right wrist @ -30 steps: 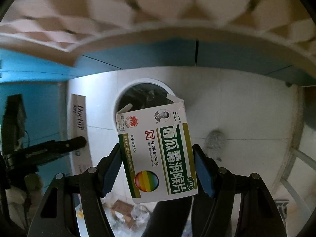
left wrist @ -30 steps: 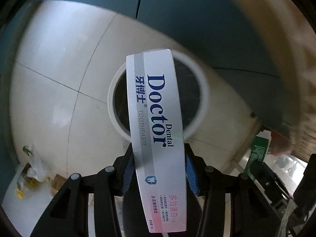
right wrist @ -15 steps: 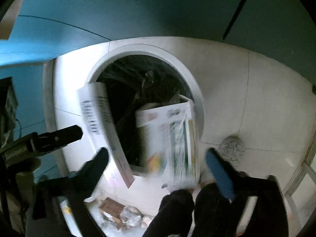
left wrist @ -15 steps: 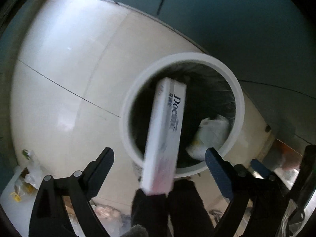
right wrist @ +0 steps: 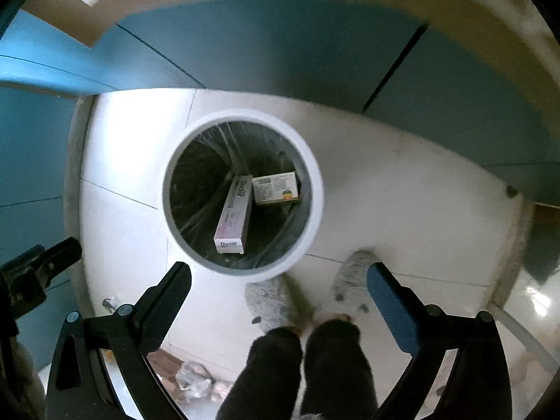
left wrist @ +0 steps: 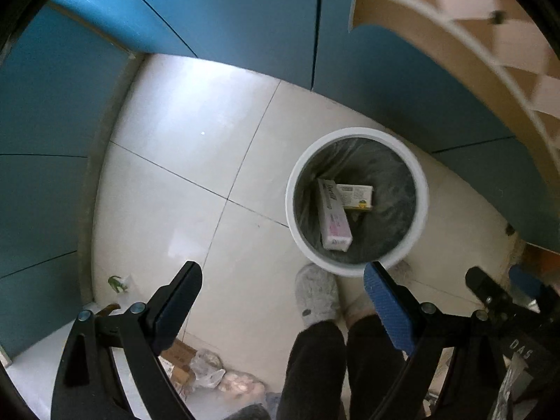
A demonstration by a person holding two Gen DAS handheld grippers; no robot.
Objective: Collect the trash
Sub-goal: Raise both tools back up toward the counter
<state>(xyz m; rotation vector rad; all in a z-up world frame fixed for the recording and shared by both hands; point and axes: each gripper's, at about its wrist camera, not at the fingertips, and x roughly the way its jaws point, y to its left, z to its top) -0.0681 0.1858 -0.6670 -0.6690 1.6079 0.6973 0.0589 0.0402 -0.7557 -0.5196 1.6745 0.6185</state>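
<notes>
Floor of large pale glossy tiles point(left wrist: 196, 161) with thin dark grout lines, bounded by blue cabinet panels point(left wrist: 245, 21) split by dark seams; tan-and-cream diamond-patterned surface point(left wrist: 490, 35) at upper right of the left wrist view.

Round white-rimmed trash bin point(left wrist: 357, 133) standing on the tiles, lined with a dark, crinkled plastic bag point(left wrist: 395, 182). Inside, at the bottom: long white toothpaste box point(left wrist: 334, 215), pink at its near end, lying flat; small white-and-green medicine box point(left wrist: 355, 196) just beside it at its far end, apparently touching or slightly overlapped. Same pair in the right wrist view: toothpaste box point(right wrist: 233, 213) with "Doctor" legible on its end flap, medicine box point(right wrist: 276, 188) to its right, bin rim point(right wrist: 241, 115) seen almost from straight above.

Left gripper point(left wrist: 281, 280) held above the floor on the near side of the bin, jaws spread wide, blue pads point(left wrist: 385, 311) facing inward, nothing between them. Right gripper point(right wrist: 279, 278) likewise spread wide and empty, poised over the near rim of the bin.

Below the grippers: two dark trouser legs point(left wrist: 346, 360) ending in grey fuzzy slippers point(left wrist: 316, 295), toes near the base of the bin. At lower left, on a whitish surface: loose litter point(left wrist: 206, 372) comprising a brown cardboard piece, crumpled clear plastic and a pinkish bundle; small green scrap point(left wrist: 117, 283) near the skirting.
</notes>
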